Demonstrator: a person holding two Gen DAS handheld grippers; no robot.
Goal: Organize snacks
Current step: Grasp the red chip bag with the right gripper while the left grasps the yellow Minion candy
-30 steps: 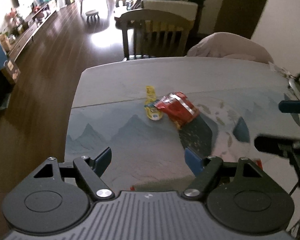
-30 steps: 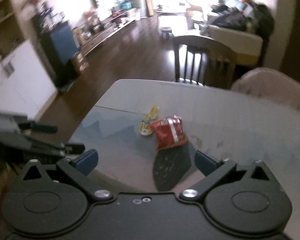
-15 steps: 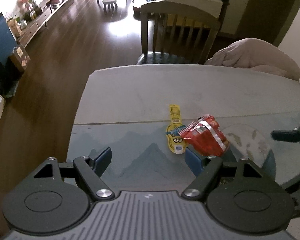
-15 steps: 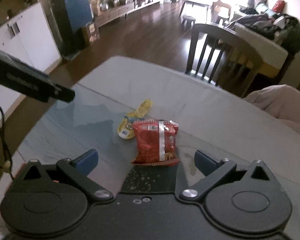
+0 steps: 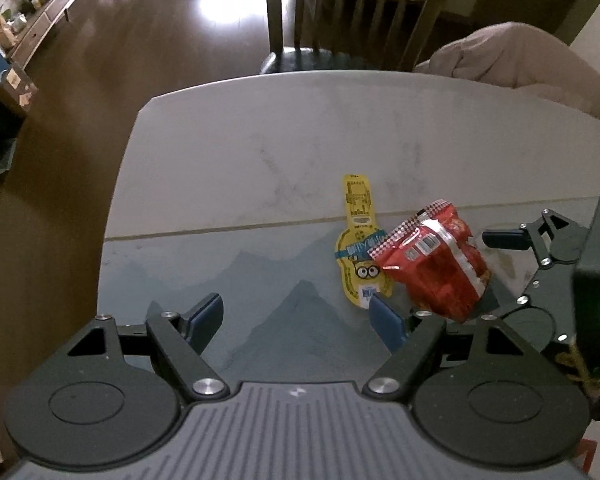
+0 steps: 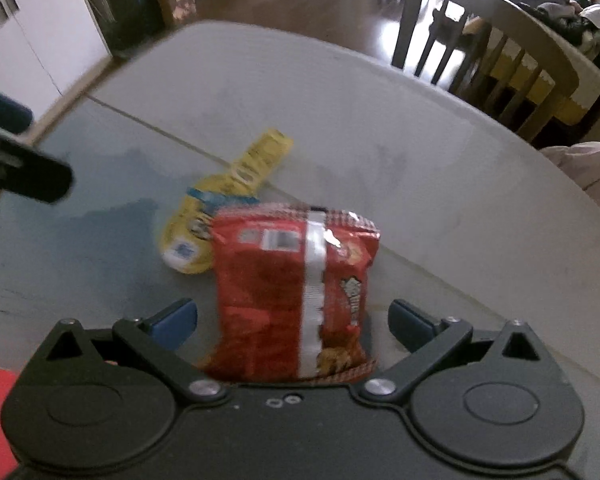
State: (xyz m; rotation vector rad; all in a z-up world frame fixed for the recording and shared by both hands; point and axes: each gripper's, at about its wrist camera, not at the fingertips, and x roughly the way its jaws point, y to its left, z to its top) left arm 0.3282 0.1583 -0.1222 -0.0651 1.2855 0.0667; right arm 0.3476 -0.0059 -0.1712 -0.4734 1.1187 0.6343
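Note:
A red snack bag (image 6: 296,296) lies on the grey table (image 6: 340,112), partly over a flat yellow cartoon snack pouch (image 6: 224,204). My right gripper (image 6: 294,320) is open, its blue-padded fingers on either side of the red bag's near end. In the left wrist view the red bag (image 5: 436,264) and the yellow pouch (image 5: 360,240) lie right of centre. My left gripper (image 5: 296,320) is open and empty, low over the table, its right finger just short of the yellow pouch. The right gripper's body (image 5: 560,280) shows at the right edge.
A wooden chair (image 5: 356,8) stands at the table's far side, with a pink cushion (image 5: 512,60) to its right. The table mat has a blue mountain print (image 5: 220,272). The table's left edge drops to dark wood floor (image 5: 80,80).
Both grippers have moved forward and lower toward the snacks. The right gripper has closed in until its open fingers straddle the red bag.

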